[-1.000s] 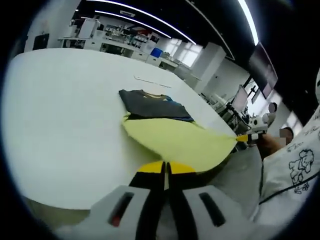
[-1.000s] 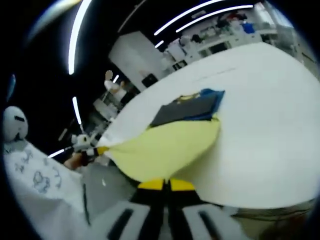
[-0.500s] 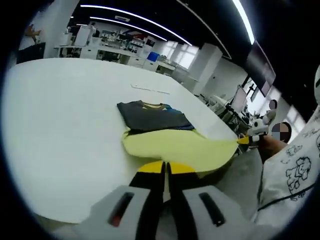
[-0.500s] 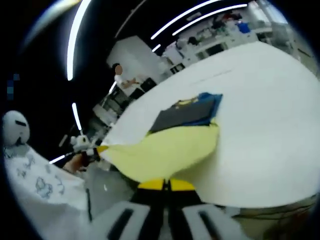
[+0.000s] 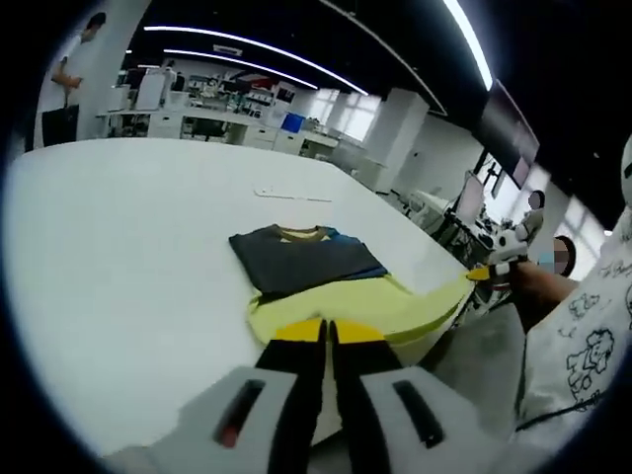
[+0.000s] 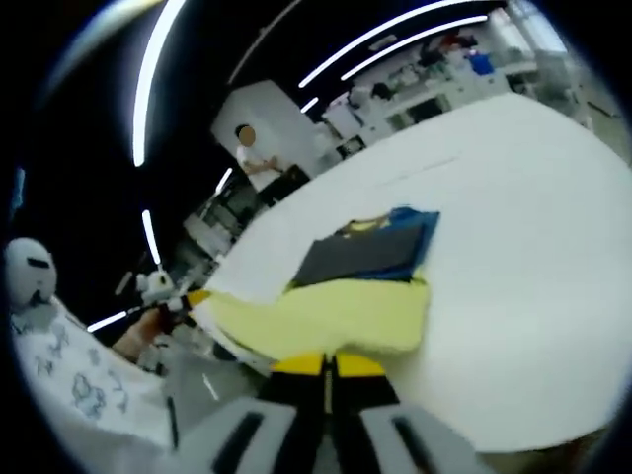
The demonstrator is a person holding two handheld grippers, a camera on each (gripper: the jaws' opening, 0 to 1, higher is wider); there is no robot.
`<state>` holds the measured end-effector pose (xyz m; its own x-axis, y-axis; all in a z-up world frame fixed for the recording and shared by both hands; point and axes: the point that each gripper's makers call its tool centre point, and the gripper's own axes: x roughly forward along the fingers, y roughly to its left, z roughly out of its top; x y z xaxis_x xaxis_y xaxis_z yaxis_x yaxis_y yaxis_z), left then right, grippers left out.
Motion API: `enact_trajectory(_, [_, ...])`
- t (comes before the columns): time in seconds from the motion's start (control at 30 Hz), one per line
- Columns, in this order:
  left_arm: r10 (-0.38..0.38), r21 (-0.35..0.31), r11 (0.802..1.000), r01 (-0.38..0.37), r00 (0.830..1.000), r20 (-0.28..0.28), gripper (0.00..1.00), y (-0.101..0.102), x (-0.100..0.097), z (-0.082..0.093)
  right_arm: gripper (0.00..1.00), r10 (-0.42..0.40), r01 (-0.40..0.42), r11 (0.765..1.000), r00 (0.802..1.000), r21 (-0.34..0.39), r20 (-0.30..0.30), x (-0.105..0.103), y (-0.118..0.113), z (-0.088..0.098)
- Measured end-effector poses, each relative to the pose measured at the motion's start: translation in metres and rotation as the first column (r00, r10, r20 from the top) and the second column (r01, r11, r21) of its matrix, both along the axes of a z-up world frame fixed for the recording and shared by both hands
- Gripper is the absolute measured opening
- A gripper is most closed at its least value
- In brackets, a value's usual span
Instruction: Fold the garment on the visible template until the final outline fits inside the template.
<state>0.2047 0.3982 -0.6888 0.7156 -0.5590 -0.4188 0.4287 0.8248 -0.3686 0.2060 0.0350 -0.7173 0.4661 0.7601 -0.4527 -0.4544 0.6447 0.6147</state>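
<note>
left gripper view: the left gripper is clenched on the near hem of the pale yellow cloth garment, its dark grey upper part flat on the white table; the right gripper pinches the hem's other corner.

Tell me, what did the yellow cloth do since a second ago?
The yellow garment has been carried forward toward the dark folded shirt, so its lifted sheet now looks flatter and narrower. Each hand-held gripper, left and right, stays shut on its edge. The shirt stayed put on the white table.
</note>
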Motion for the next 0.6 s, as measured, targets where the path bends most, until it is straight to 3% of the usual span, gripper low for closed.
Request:
enact_trajectory(0.47, [0.030, -0.049, 0.998, -0.029, 0.999, 0.027, 0.00, 0.005, 0.057, 0.003, 0.00, -0.034, 0.032, 0.999, 0.999, 0.027, 0.040, 0.063, 0.008, 0.011])
enact_trajectory(0.6, [0.032, -0.035, 0.999, -0.031, 0.999, 0.030, 0.00, 0.006, 0.072, 0.001, 0.00, -0.040, 0.038, 0.998, 0.998, 0.044, 0.041, 0.082, 0.009, 0.013])
